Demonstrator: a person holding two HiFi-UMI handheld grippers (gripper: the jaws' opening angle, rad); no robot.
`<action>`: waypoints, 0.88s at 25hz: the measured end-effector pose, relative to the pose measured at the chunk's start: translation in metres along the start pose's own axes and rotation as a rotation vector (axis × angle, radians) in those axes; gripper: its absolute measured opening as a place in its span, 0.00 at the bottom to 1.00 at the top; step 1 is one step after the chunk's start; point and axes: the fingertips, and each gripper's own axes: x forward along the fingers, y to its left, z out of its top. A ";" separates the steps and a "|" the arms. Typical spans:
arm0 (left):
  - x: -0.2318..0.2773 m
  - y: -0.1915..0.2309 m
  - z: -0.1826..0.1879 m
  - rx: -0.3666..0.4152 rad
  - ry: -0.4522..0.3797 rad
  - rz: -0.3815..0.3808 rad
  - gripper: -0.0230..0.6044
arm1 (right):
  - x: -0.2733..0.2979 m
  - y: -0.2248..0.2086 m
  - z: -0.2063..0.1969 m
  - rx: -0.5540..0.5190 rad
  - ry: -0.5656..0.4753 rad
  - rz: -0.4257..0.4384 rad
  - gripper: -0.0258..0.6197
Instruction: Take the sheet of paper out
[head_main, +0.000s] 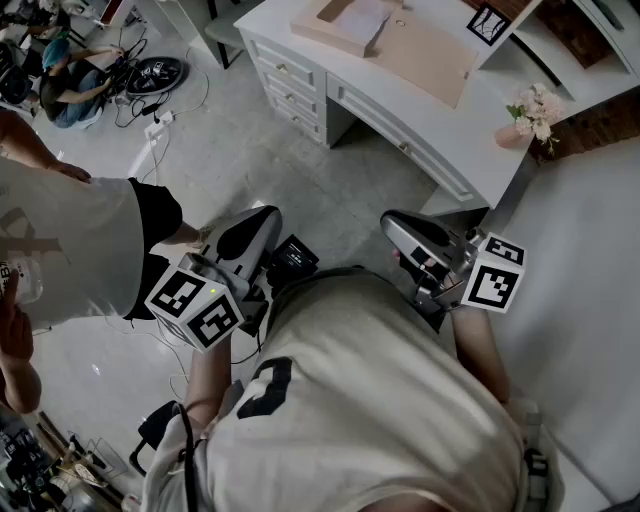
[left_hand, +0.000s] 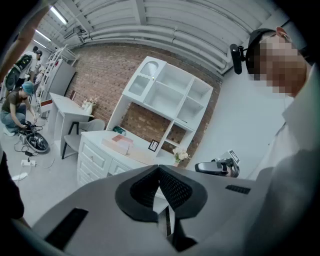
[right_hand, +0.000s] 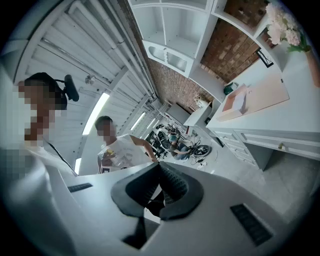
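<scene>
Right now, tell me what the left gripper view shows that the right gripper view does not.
Only the left gripper view shows the right gripper, held out past the flowers.

Only the right gripper view shows a standing person in a white T-shirt, seen from the front.

Both show the white desk, the pink tray on it, the flowers, the white shelf unit, the brick wall and a person crouching by a wheel. In each view, that gripper's own jaws are together with nothing between them.

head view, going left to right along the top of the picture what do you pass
crouching person, black wheel, pink box, marker card, vase of flowers
</scene>
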 end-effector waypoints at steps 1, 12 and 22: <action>0.000 -0.003 -0.001 0.002 0.000 -0.005 0.06 | -0.001 0.000 -0.001 0.000 0.000 0.001 0.08; 0.016 -0.035 -0.005 0.122 0.010 -0.014 0.07 | -0.012 -0.013 -0.013 0.078 -0.013 0.056 0.08; 0.049 -0.076 -0.006 0.121 0.023 -0.079 0.07 | -0.041 -0.031 -0.003 0.040 -0.027 0.007 0.08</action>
